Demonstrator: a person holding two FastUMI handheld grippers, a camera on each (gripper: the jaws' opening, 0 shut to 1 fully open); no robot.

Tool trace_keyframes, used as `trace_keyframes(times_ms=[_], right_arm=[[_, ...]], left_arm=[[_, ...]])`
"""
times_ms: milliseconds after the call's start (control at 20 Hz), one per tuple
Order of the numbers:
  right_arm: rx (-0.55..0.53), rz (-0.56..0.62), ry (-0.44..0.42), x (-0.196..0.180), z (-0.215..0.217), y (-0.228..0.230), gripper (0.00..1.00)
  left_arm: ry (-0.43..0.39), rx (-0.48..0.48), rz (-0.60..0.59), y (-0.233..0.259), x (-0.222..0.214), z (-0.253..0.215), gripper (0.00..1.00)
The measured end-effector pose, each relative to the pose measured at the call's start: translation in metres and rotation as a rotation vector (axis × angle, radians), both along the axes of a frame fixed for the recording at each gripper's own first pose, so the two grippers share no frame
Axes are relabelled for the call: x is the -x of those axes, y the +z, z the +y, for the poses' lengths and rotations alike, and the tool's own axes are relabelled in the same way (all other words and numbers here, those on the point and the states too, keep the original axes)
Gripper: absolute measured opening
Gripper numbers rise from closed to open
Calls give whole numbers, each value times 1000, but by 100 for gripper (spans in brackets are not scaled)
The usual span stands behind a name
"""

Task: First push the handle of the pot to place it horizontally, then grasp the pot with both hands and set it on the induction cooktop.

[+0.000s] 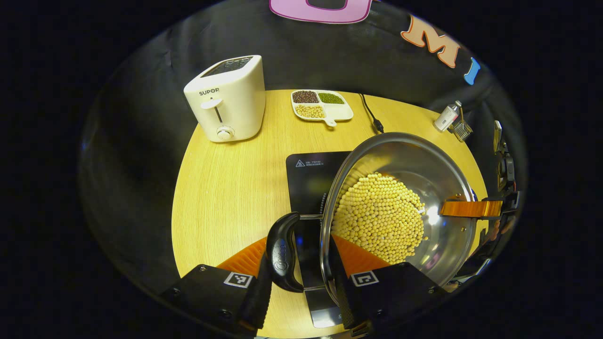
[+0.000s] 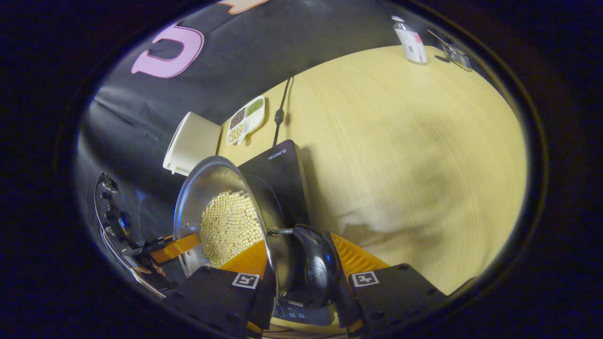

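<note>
Carried between both grippers, the pot is held just above the cooktop. Each handle is pinched: left gripper on one, right gripper opposite; straight down is judged next.

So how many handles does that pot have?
2. One black handle sits between the left hand-held gripper fingers; the opposite handle sits between the right hand-held gripper fingers. None other shows on the pot.
</note>
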State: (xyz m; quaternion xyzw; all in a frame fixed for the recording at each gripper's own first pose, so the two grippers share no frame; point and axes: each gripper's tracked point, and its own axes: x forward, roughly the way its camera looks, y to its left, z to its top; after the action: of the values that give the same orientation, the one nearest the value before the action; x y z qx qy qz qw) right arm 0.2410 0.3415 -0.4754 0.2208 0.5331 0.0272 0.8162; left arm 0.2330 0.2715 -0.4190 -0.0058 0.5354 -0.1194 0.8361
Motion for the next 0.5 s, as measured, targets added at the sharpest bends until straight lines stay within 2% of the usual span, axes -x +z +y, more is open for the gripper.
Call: trace_keyframes(times_ms=[50,350,400,500], right_arm=[[4,-3,1,0,0,0,50],[15,-38,-3,-7,-1,1,51],[18,-40,-6,-6,-1,1,56],[-2,-60,-7,-10,2,5,53]], left_arm=[[1,3,-5,0,-1,1,62],[26,19,-31,2,2,2,63],[29,18,-34,2,3,2,65],[25,15,-45,3,6,2,65]])
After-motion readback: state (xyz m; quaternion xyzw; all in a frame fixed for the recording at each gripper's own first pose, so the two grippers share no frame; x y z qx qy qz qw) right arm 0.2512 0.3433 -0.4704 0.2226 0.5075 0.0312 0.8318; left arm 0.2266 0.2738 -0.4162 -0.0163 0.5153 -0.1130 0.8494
